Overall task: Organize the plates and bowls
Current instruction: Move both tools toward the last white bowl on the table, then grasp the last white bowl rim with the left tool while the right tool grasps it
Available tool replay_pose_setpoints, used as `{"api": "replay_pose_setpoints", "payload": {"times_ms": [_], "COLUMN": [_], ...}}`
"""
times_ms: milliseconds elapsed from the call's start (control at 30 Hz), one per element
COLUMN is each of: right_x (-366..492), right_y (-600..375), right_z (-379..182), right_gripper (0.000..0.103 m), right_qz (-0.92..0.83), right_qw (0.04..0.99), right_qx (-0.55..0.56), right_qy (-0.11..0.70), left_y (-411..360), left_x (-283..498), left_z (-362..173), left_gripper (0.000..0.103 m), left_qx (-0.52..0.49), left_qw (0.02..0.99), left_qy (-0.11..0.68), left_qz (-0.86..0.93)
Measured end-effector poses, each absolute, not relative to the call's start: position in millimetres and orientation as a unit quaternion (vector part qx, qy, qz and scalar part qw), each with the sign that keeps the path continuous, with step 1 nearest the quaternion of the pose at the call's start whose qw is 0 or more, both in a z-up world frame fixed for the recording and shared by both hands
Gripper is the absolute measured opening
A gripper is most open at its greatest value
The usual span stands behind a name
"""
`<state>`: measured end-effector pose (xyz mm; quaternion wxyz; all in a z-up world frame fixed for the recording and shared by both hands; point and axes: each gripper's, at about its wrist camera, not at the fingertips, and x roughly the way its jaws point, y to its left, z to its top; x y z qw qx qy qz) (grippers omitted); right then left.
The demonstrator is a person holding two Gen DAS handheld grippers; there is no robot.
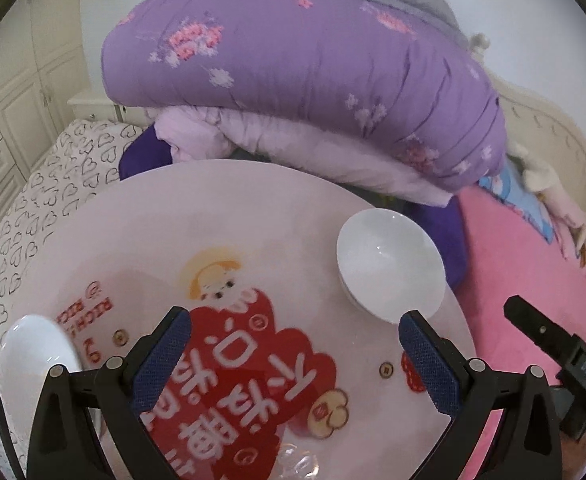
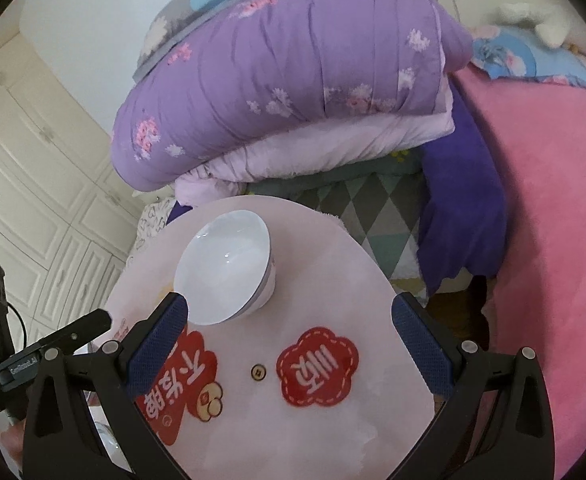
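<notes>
Both claws spread, holding nothing. Advance right claw (image 2: 289,324) to the white bowl (image 2: 227,266); pinch 1 rim wall squarely, lift level off worktop (image 2: 373,280).

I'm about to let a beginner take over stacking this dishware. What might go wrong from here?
The white bowl sits near the far edge of the small pink table; a push from the open right gripper might slide it off. The white dish at the table's left edge, beside the open left gripper, is only partly visible and could get knocked.
</notes>
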<state>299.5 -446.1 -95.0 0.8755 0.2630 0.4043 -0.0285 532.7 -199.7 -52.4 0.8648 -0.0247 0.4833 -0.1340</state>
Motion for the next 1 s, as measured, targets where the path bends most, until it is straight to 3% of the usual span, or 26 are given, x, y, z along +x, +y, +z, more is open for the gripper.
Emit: {"api": "replay_pose_setpoints", "payload": {"times_ms": [233,400,500,733,833,900,933,1000], "right_x": [331.5,351.8,361.3,372.4,372.6,372.6,372.8,372.8], "right_y": [-448.6,-443.7,-439.8,-436.4,-435.2,-431.9,-428.8,-423.6], "right_z": [-121.0,-132.5,-139.2,-153.3,-155.8,-153.5,-151.4,-147.0], "right_gripper": [0.103,0.099,0.086,0.046,0.032,0.021,0.015,0.014], "right_qz": [-0.018,-0.007,-0.007,-0.007,-0.002,0.007,0.01,0.0], "right_qw": [0.858,0.85,0.845,0.834,0.832,0.834,0.835,0.841], "right_qx": [0.281,0.287,0.287,0.297,0.303,0.305,0.301,0.288], "right_qy": [0.429,0.442,0.451,0.465,0.464,0.46,0.459,0.458], "left_y": [-230.7,-236.0,-236.7,-241.3,-240.7,-243.1,-245.1,-246.6], "left_x": [584.8,619.3,635.3,658.3,662.8,663.4,662.9,659.8], "left_z": [-93.5,-123.7,-138.1,-157.5,-161.8,-161.4,-160.4,-157.3], "left_gripper": [0.101,0.084,0.075,0.048,0.033,0.014,0.01,0.008], "left_qx": [-0.029,-0.05,-0.061,-0.09,-0.11,-0.12,-0.118,-0.107], "left_qw": [0.84,0.818,0.808,0.79,0.783,0.779,0.779,0.786], "left_qy": [0.524,0.557,0.571,0.586,0.588,0.588,0.586,0.583], "left_qz": [-0.135,-0.133,-0.133,-0.155,-0.169,-0.184,-0.187,-0.176]}}
